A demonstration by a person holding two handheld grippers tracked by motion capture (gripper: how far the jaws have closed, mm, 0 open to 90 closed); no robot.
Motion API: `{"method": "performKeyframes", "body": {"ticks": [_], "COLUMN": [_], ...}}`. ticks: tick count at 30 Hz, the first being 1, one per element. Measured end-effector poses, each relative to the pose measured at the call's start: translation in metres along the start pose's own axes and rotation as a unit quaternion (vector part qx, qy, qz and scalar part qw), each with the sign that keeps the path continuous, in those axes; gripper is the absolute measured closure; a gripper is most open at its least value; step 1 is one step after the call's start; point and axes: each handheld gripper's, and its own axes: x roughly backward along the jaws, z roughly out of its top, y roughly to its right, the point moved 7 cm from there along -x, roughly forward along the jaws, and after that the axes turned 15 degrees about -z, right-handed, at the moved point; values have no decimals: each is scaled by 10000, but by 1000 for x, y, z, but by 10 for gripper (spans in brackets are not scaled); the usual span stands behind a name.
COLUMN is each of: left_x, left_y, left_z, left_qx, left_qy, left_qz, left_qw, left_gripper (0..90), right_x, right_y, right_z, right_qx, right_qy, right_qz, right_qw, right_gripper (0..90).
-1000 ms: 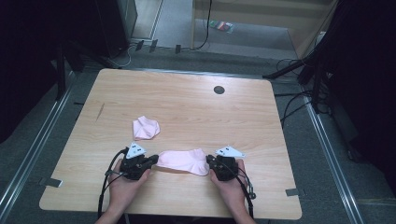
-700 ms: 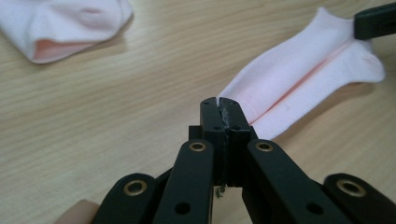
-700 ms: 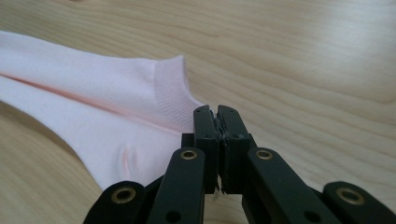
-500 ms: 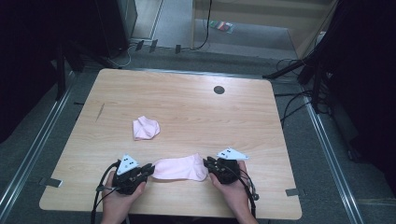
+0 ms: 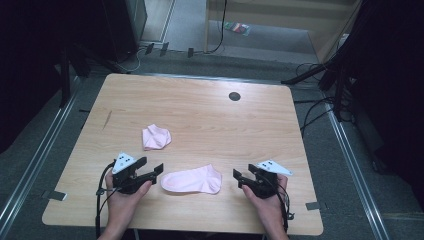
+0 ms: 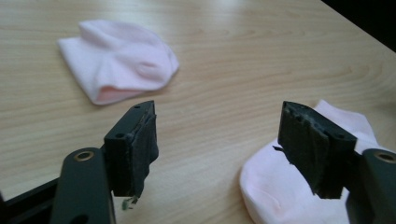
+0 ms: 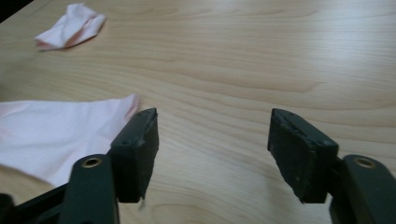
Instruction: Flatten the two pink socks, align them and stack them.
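The flat pink sock is lying stretched out near the front edge of the table, right between the two grippers. Both have just been opening their jaws and now stand wide with nothing between them. The left gripper sits just off the sock's rounded end, and the right gripper is a bit apart from the other end.

What could go wrong, I'd guess: the sock is close to the front edge and limp, so a trailing cable or a jaw dragging across it could bunch it up again or nudge it toward the edge. The crumpled sock farther back is loose and lumpy too, so a shallow pinch might catch only one layer.

The left gripper view shows the crumpled sock's folds up close, which are just a blob from above. The high view gives both hands and the dark hole at the far side.
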Motion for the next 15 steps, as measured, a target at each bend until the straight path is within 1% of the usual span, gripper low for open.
{"method": "performKeyframes", "body": {"ticks": [2,4,5,6,7,8,9,10,11,12,13,14,15], "left_x": [4,6,8,10,10,10,10,10,10,7,7,3,3], "left_y": [-6,-9,-13,-17,-17,-25,-25,-31,-33,-37,-37,-42,-42], "left_z": [4,5,7,8,8,10,10,11,11,12,12,12,12], "left_qx": [67,95,74,113,113,165,165,192,204,259,259,256,256], "left_qy": [85,124,122,143,143,146,146,180,154,149,149,89,89], "left_qz": [12,37,90,159,159,260,260,350,374,416,416,489,489], "left_qw": [9999,9999,9999,9997,9997,9994,9994,9990,9990,9987,9987,9984,9984], "left_gripper": [246,239,239,242,243,245,248,248,266,272,273,274,274], "right_x": [0,0,0,1,1,1,1,0,-1,-2,-2,-3,-3], "right_y": [12,13,13,12,12,11,11,12,12,14,14,17,17], "right_z": [-1,-1,-1,0,0,1,1,1,0,-1,-1,-3,-3], "right_qx": [-80,-82,-51,7,7,-25,-25,-28,-36,-34,-34,-17,-17], "right_qy": [113,111,126,194,194,204,204,213,187,151,151,120,120], "right_qz": [-206,-217,-224,-232,-232,-238,-238,-246,-281,-326,-326,-357,-357], "right_qw": [9997,9997,9997,9995,9995,9995,9995,9995,9994,9993,9993,9993,9993], "right_gripper": [259,254,252,248,248,246,246,245,245,245,245,246,246]}}
